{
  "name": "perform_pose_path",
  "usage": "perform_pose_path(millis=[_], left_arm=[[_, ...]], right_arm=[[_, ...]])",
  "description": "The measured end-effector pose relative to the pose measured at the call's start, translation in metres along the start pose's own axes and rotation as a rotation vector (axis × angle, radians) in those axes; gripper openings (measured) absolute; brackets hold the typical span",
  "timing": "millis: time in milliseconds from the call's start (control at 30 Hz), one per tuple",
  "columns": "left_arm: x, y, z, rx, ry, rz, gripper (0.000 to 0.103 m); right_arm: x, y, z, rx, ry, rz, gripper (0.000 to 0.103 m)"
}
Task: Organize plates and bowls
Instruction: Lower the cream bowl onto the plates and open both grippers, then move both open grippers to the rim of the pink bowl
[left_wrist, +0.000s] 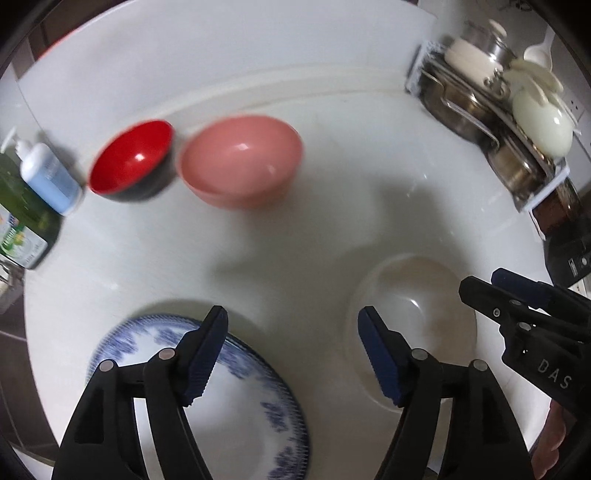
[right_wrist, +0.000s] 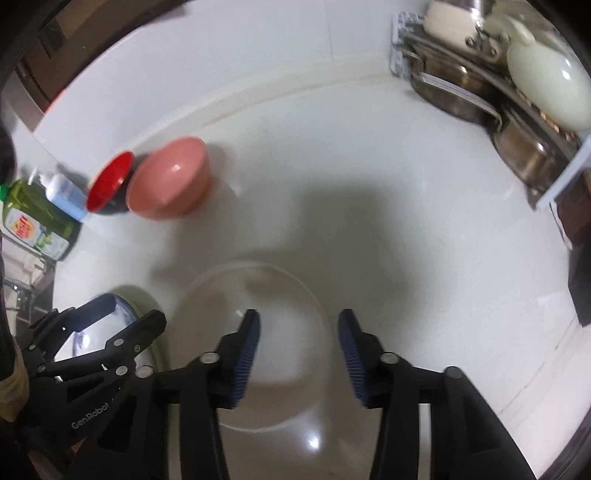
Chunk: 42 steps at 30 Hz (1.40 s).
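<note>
The left gripper hangs with jaws spread and empty above the blue-patterned plate at the counter's near edge. Beside it the right gripper, jaws also parted and empty, hovers over the white plate. A pink bowl and red bowl touch near the back edge, by two bottles; a dish rack fills the far right corner

white letters "das" stand on the black body of the right gripper, seen at the right edge of the left wrist view. "genrobot" is printed in pale letters on the black body of the left gripper in the right wrist view. the green bottle bears a coloured label, too blurred to read.
</note>
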<state>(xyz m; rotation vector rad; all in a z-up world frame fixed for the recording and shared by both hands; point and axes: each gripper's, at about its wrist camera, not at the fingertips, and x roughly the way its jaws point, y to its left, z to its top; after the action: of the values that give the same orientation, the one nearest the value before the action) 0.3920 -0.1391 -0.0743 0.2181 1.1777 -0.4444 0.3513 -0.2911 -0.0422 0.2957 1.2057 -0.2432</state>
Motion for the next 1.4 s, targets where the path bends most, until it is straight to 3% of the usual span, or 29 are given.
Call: perform_pose_path(millis=[133, 300, 633, 1100, 1400], left_arm=[[-0.01, 0.027, 0.014, -0.039, -0.032, 0.034, 0.079], [-0.017, 0.063, 0.028, -0.112, -0.046, 0.06, 0.079], [0.0, 0.103, 0.065, -0.168, -0.012, 0.059, 0.079], [0.048, 0.119, 0.103, -0.235, 0.066, 0.013, 0.078], [0.073, 0.115, 0.117, -0.251, 0.108, 0.004, 0.065]], right_arm=[[-0.001, 0.02, 0.014, -0.039, -0.03, 0.006, 0.049], [0.007, 0.045, 0.038, -0.09, -0.032, 0.034, 0.049], [0.037, 0.083, 0.088, -0.161, 0.008, 0.076, 0.049], [0.093, 0.091, 0.138, -0.124, 0.096, 0.088, 0.049], [0.117, 0.092, 0.149, -0.094, 0.134, 0.084, 0.049]])
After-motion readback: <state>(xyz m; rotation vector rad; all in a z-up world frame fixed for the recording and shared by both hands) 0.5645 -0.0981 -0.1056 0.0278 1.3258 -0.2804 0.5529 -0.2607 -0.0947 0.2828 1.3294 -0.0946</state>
